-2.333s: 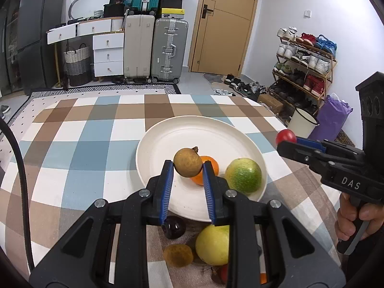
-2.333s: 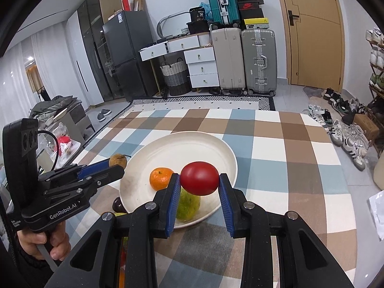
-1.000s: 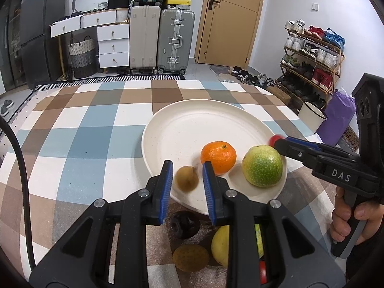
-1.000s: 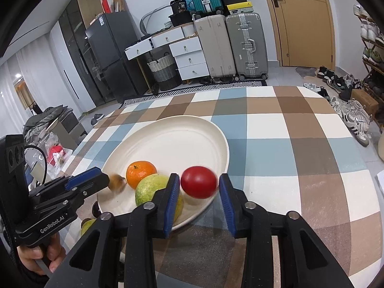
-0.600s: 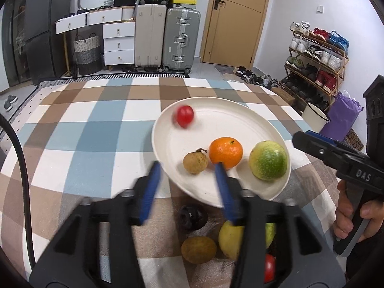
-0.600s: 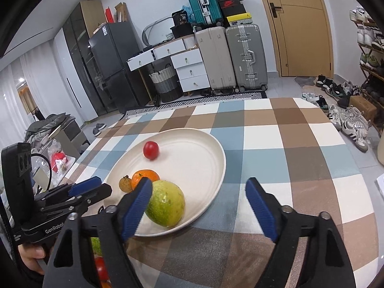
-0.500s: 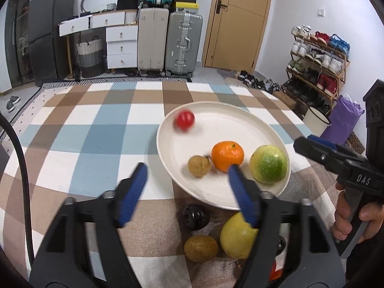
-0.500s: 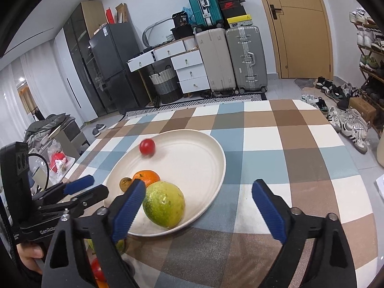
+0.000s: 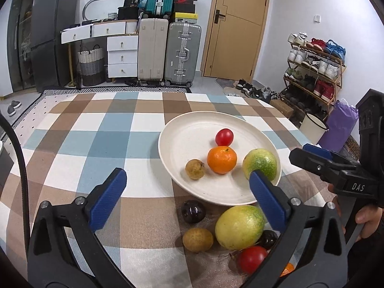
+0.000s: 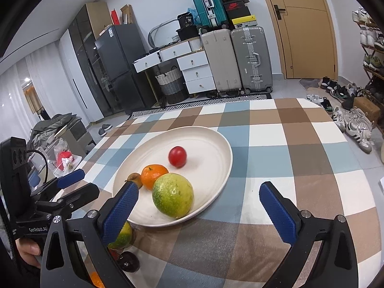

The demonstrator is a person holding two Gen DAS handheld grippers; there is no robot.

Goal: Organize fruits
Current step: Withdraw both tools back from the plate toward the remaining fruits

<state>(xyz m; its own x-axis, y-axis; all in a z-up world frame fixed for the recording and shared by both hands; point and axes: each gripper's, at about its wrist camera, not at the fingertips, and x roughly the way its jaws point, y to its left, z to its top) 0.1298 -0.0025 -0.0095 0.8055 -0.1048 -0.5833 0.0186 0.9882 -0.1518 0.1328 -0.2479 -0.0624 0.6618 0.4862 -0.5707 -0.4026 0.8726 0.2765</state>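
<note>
Checked tablecloth (image 9: 100, 129); suitcases (image 9: 168, 52) beside wooden door (image 9: 237, 28).

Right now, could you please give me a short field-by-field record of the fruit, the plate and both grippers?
plate: cream, on the checked tablecloth
on plate: red tomato, orange, small brown fruit, green citrus
off plate, near side: dark plum, brown fruit, yellow-green citrus, red fruit
left gripper: jaws just opened, empty
right gripper: jaws just opened, empty
</note>
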